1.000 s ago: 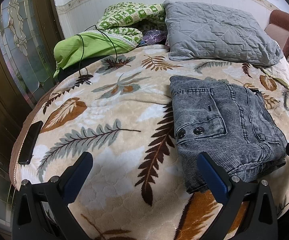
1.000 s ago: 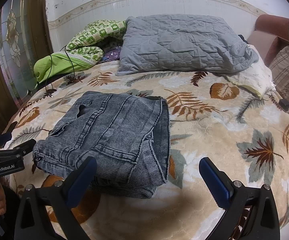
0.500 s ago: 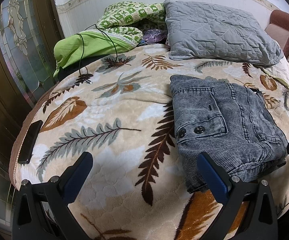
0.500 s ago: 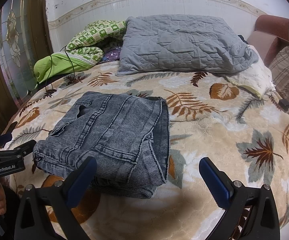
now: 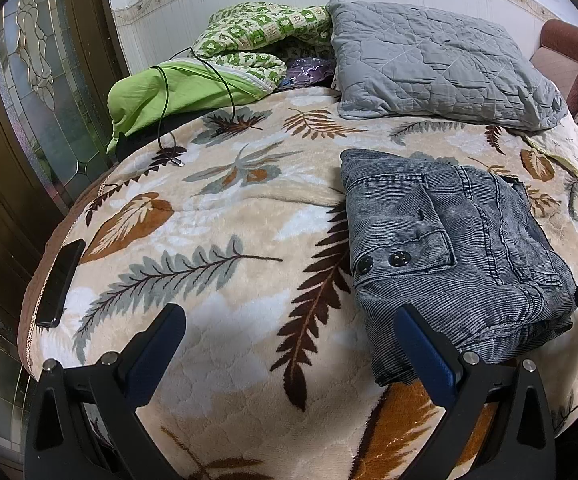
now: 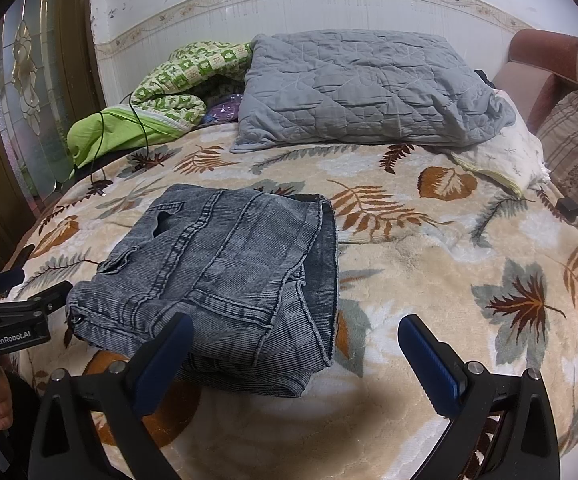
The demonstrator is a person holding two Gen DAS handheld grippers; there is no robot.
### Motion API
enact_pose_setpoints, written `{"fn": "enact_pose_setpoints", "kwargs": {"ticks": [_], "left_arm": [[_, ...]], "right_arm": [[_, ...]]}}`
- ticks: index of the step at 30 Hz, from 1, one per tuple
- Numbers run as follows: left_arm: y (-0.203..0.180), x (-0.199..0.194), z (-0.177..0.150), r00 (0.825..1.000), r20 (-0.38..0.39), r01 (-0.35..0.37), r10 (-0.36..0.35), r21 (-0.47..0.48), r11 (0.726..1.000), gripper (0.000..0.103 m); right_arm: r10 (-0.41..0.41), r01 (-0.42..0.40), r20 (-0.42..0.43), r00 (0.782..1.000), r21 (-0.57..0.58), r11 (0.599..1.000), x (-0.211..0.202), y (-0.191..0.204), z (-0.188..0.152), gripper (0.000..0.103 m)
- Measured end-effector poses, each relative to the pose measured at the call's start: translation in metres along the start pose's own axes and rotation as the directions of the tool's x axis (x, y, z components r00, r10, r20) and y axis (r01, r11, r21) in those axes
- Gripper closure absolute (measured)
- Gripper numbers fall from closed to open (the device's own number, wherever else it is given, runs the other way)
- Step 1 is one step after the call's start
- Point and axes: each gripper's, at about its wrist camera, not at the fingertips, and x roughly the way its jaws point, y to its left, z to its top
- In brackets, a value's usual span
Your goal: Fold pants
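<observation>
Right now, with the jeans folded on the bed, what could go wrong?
The folded jeans lie near the bed's front edge; a nudge from either open gripper could slide them off or undo the loose layers at the front. The phone sits on the blanket edge and might get knocked down.

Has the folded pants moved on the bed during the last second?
No. In the right wrist view the folded pants lie at the same spot on the leaf blanket, same gap to the grey pillow.
</observation>
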Motion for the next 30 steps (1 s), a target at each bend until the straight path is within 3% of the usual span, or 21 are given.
{"fn": "enact_pose_setpoints", "kwargs": {"ticks": [8,12,14,17,20,23,26,30], "left_arm": [[0.009,0.002,0.011,0.999,-0.019,0.037,-0.038,-0.018,0.999,0.0],[0.017,-0.004,0.038,0.999,0.032,0.02,-0.02,0.01,1.0,0.0],[0.018,0.0,0.054,0.998,0.042,0.036,-0.038,0.039,0.999,0.0],[0.017,0.019,0.069,0.995,-0.003,0.095,-0.095,0.07,0.993,0.0],[0.02,0.052,0.065,0.973,-0.121,0.198,-0.195,0.006,0.98,0.0],[0.022,0.077,0.049,0.938,-0.207,0.272,-0.277,-0.053,0.961,0.0],[0.022,0.073,0.052,0.929,-0.178,0.318,-0.324,-0.062,0.946,0.0],[0.013,0.074,0.052,0.889,-0.18,0.417,-0.422,-0.067,0.907,0.0]], "right_arm": [[0.001,-0.002,0.013,1.0,0.04,0.999,-0.004,-0.012,0.006,0.0],[0.004,-0.007,0.025,1.0,0.121,0.993,-0.005,-0.033,0.015,0.0],[0.037,-0.04,0.024,0.999,0.186,0.982,-0.002,-0.047,0.021,0.0],[0.144,-0.137,-0.001,0.99,0.284,0.949,0.014,-0.068,0.033,0.0],[0.319,-0.271,-0.056,0.946,0.406,0.873,0.046,-0.087,0.042,0.0],[0.398,-0.289,-0.12,0.909,0.509,0.811,0.078,-0.101,0.042,0.0],[0.463,-0.311,-0.17,0.87,0.54,0.783,0.1,-0.099,0.041,0.0],[0.508,-0.338,-0.227,0.831,0.519,0.785,0.12,-0.085,0.041,0.0]]}}
